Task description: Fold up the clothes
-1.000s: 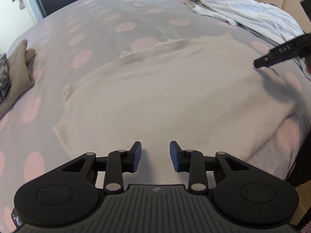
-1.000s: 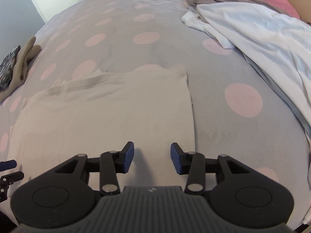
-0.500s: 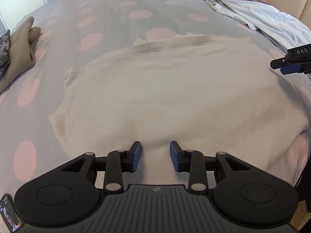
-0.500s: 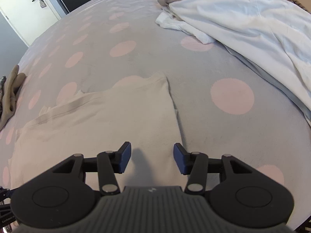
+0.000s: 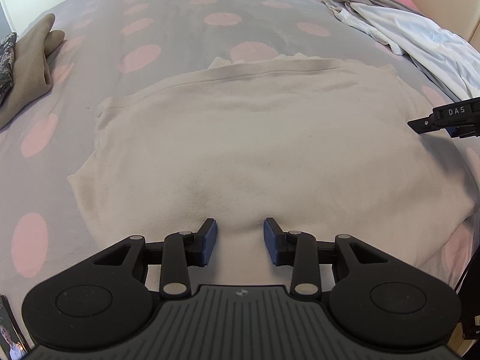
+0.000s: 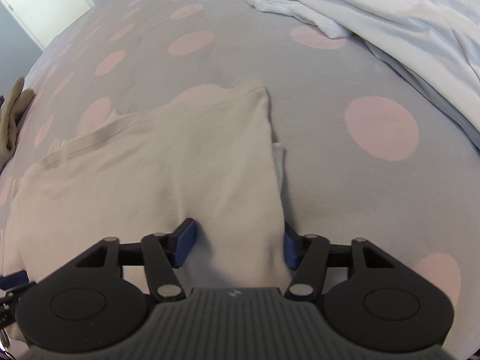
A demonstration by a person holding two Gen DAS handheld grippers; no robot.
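Spotted bedspread (image 5: 186,12): cream sweater (image 5: 255,138) folded flat, hem creased.

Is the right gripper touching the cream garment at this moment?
Touching. In the right wrist view the open right gripper straddles the cream garment's near right corner, and the cloth bunches up between its blue pads.

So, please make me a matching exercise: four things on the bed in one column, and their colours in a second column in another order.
Things:
1. sweater
2. bedcover
3. crumpled shirt
4. gripper pads

Colours:
A. blue
B. grey with pink dots
C. cream
D. white

Pairs: 1-C, 2-B, 3-D, 4-A
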